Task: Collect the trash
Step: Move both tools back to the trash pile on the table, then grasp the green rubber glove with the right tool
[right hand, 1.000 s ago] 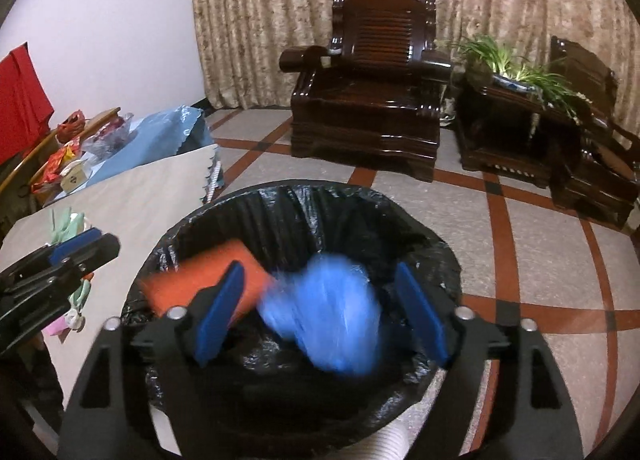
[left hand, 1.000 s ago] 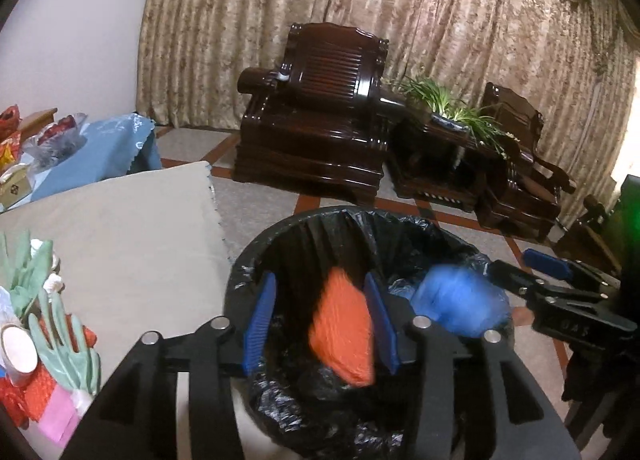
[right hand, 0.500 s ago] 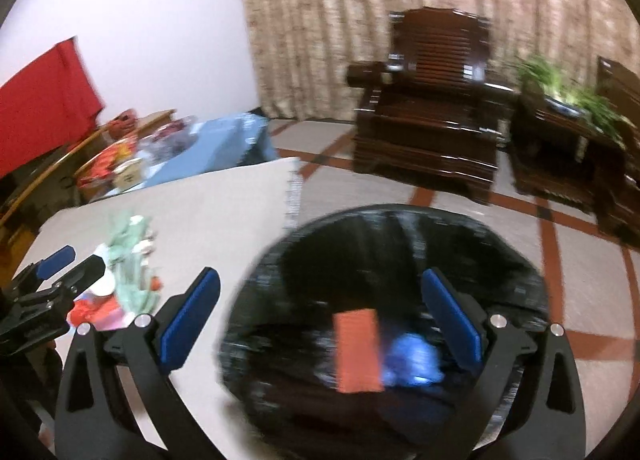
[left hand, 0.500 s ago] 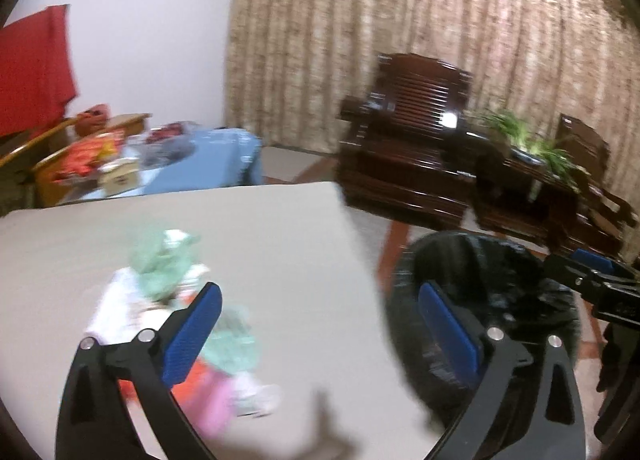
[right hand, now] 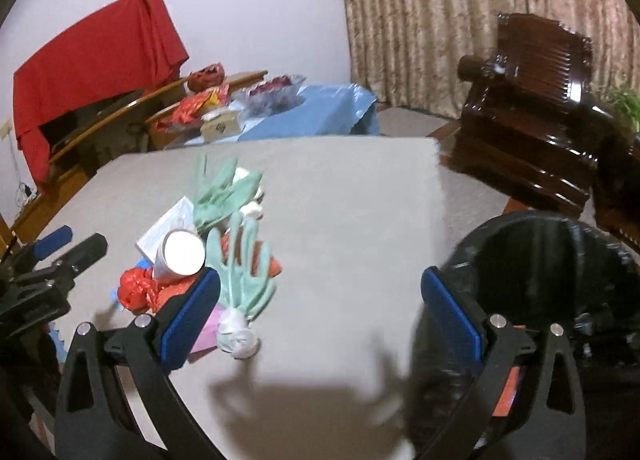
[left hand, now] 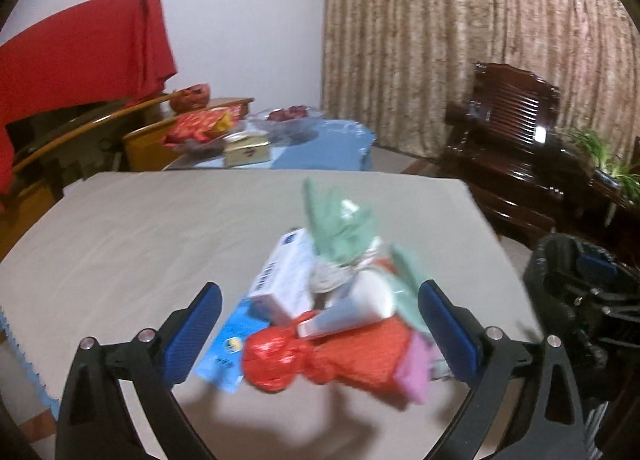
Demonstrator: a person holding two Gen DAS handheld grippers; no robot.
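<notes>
Your left hand-held gripper point(left hand: 320, 324) hung jaws wide apart and empty, the trash pile point(left hand: 336, 300) just ahead between its fingers on the desk point(left hand: 140, 228). You needed to single out the red bag point(left hand: 276, 360). Your right hand-held gripper point(right hand: 320, 316), likewise spread empty, had the bin point(right hand: 540, 260) to its right.

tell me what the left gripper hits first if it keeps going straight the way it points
Most likely the trash pile: the open left gripper frames the white tube and red bag on the table. The frame is blurred, so which comes first is unclear.
</notes>
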